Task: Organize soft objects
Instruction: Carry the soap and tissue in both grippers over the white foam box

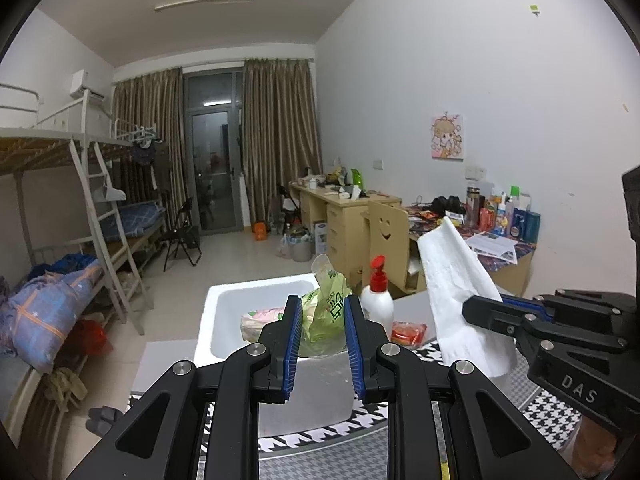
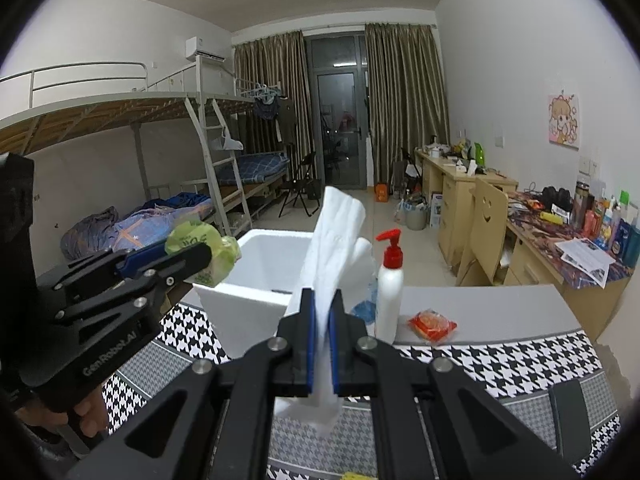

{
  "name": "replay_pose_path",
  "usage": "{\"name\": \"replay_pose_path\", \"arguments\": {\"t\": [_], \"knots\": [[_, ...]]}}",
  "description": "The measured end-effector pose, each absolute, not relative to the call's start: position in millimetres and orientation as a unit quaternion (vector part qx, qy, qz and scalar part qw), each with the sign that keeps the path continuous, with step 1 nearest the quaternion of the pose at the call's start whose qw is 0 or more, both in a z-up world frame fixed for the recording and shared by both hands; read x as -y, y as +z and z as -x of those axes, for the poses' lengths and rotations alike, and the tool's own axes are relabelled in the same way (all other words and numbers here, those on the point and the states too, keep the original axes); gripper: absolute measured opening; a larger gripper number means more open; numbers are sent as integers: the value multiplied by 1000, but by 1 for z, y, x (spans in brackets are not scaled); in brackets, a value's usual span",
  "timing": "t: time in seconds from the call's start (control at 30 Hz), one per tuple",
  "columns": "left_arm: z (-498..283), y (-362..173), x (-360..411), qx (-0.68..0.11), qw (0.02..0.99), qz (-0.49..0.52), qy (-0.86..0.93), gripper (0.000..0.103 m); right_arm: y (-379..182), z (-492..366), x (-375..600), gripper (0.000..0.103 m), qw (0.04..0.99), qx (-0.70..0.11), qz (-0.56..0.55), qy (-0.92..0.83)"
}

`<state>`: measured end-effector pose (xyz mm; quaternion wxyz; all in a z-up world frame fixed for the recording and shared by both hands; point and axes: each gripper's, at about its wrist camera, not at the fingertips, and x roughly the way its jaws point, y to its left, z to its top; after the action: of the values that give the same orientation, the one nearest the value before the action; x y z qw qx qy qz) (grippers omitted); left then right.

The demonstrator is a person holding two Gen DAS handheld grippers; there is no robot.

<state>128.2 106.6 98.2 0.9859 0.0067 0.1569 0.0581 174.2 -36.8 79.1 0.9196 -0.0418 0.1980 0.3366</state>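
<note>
Left gripper (image 1: pixel 322 330) squeezing crinkly green bag (image 1: pixel 326 312) above smooth white foam box (image 1: pixel 224 320). Right gripper (image 2: pixel 322 344) clamped tight on soft folded white cloth (image 2: pixel 332 248), its far end hidden.

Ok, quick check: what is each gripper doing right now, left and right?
Left gripper: shut on a crinkled green plastic bag, above the white foam box.
Right gripper: shut on a folded white paper towel.

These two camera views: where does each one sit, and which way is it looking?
Left wrist view: on the left gripper, looking along its jaws, which hold a green bag over the white foam box; the right gripper shows.
Right wrist view: on the right gripper, jaws clamping white paper towel; left gripper shows.
Shared: box, pump bottle.
</note>
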Motion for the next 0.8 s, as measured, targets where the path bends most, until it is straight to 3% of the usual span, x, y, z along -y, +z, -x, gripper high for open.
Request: {"name": "replay_pose_path", "arguments": {"t": [0.8], "knots": [[-156, 107, -138, -156, 983, 10, 101, 23, 97, -193, 8, 9, 910, -196, 51, 362]]}}
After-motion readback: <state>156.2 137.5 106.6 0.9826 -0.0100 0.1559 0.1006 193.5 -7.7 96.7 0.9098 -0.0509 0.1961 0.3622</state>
